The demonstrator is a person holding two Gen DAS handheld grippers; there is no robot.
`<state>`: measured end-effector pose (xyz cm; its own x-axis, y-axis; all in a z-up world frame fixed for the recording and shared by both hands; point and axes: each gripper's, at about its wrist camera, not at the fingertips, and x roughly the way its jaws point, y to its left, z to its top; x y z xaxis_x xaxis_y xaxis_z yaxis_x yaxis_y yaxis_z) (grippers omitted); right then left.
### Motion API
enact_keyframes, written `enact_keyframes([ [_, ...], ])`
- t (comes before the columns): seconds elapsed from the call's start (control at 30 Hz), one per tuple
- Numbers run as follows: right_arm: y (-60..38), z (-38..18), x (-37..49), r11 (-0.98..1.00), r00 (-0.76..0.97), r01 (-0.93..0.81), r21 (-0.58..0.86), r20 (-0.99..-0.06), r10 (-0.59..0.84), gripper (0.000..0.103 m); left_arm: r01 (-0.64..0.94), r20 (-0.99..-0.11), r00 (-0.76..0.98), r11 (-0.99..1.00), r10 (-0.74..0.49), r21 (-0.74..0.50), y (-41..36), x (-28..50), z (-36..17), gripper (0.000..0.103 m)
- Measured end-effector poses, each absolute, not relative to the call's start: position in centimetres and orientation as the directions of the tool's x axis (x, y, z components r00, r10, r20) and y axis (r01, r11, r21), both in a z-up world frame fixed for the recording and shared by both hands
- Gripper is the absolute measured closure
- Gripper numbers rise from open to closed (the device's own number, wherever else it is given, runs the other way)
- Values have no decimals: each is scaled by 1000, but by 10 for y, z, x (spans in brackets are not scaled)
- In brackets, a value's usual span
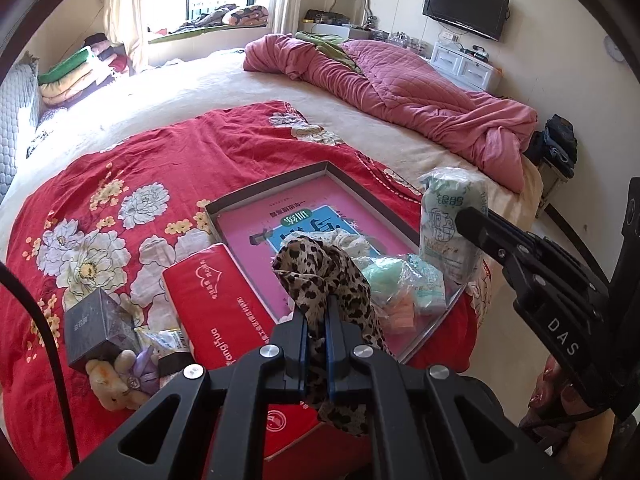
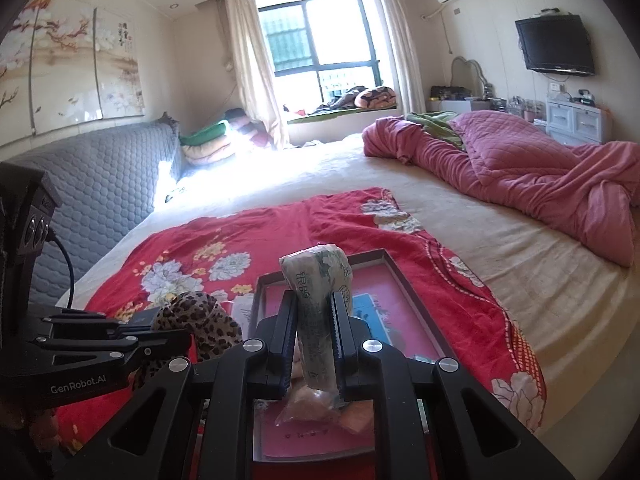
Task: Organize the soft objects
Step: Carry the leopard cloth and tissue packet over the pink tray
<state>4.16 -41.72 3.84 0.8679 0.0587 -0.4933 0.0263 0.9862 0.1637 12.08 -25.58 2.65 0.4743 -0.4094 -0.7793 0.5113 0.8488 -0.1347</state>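
Note:
My left gripper (image 1: 317,314) is shut on a leopard-print cloth (image 1: 320,272) and holds it above the near edge of a shallow pink-lined box (image 1: 248,232) on the red floral sheet. My right gripper (image 2: 313,320) is shut on a green-and-white tissue pack (image 2: 318,280), held upright over the same box (image 2: 408,284). In the left wrist view the tissue pack (image 1: 452,216) and the right gripper (image 1: 480,232) are at the right. Plastic-wrapped soft packs (image 1: 404,284) lie in the box's near right corner. In the right wrist view the cloth (image 2: 196,320) is at the left.
A red tissue pack (image 1: 216,300) lies left of the box. A dark grey box (image 1: 100,332) and a small plush toy (image 1: 116,384) lie at the near left. A crumpled pink quilt (image 1: 400,92) is across the far bed. A grey headboard (image 2: 104,184) is left.

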Motion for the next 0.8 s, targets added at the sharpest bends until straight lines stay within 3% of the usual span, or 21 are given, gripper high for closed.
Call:
enact_keyframes([
  [0.27,-443,19,45,985,839,122,125,-544,-35,87,531,-805,433,836,-406,-137,-284,137,3,96],
  [0.8,-455,-26,69,982,750,178,64,-655,-93,87,519,-840,411,849,-354,-104,-298,161,-31,96],
])
